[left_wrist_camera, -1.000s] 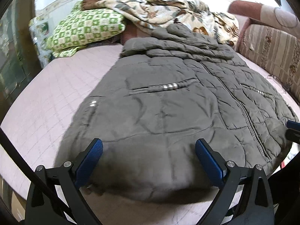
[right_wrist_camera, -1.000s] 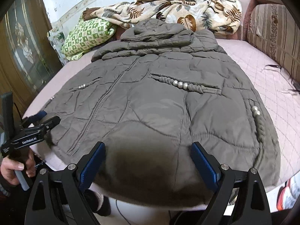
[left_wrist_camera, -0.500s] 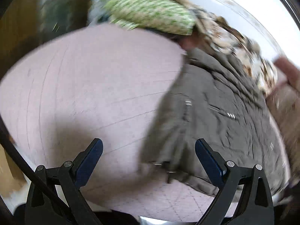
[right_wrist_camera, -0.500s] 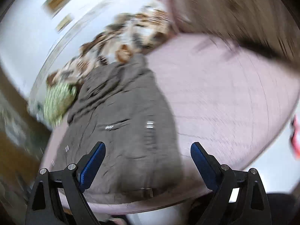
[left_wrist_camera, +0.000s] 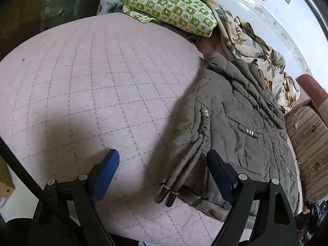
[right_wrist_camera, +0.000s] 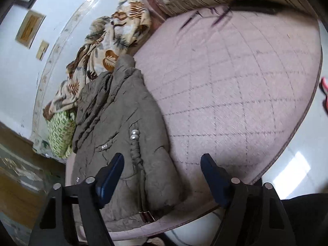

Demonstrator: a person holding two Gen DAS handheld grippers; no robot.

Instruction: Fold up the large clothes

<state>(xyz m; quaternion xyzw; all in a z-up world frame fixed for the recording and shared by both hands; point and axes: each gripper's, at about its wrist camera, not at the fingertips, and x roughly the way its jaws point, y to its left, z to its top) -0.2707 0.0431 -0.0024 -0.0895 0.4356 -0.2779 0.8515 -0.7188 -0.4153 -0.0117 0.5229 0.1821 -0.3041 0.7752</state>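
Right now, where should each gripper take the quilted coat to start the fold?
Grip the quilted coat at its two bottom hem corners, approaching from the near bed edge. Left gripper straddles the corner with drawcord toggles; right gripper the opposite corner. Both edges lie flat and exposed.

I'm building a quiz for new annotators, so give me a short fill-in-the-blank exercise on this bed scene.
1. The quilted jacket lying on the bed is grey-olive in ____.
2. The pillow at the head of the bed has a green and white ____ pattern.
3. The left gripper has blue fingers that grip ____.
4. The bedspread is ____ with stitched squares.

Missing words: colour; checked; nothing; pink
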